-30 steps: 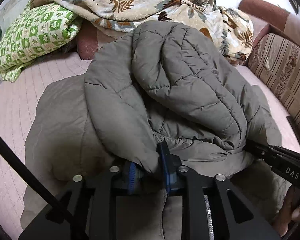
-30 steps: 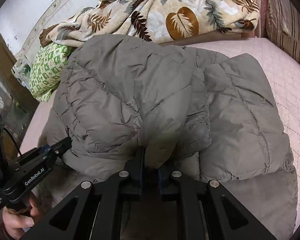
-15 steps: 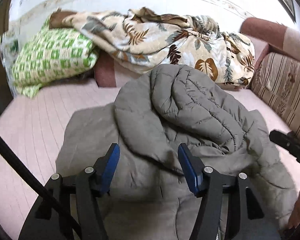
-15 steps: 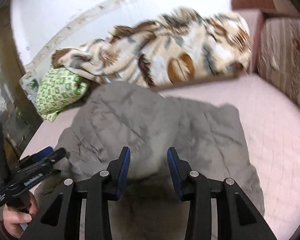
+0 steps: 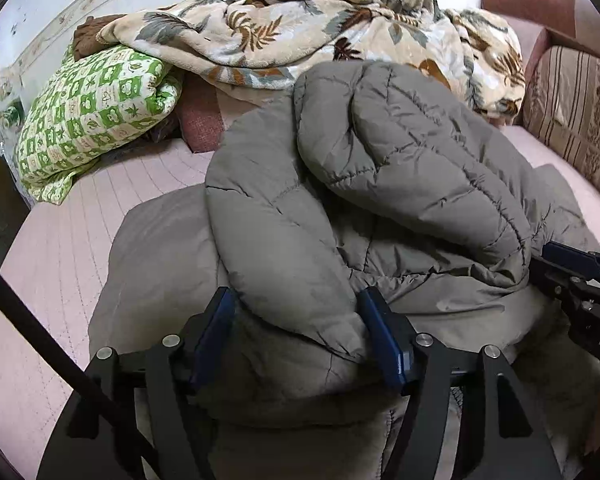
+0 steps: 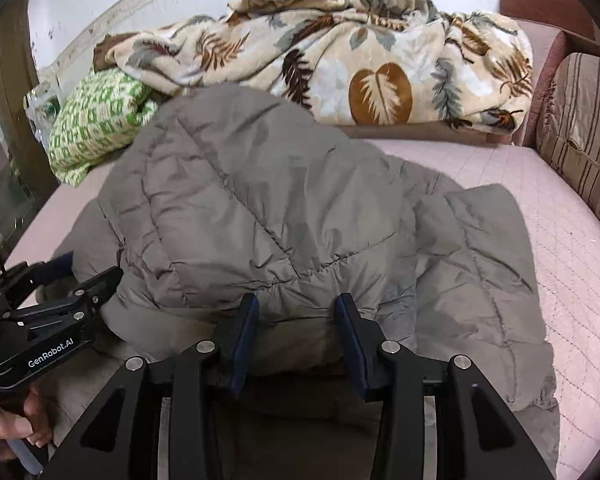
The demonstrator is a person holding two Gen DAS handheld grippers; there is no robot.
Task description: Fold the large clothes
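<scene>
The grey jacket (image 5: 380,184) lies folded on the bed (image 5: 60,248). Both tools are opening: the left tool (image 5: 300,340) and the right tool (image 6: 296,336) release its folded edge, so the fold stays in place.

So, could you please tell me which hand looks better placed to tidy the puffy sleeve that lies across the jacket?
Probably the left. The left gripper has the grey jacket's folded sleeve end between its opening jaws. The right gripper sits at the jacket's near edge, jaws also opening.
</scene>
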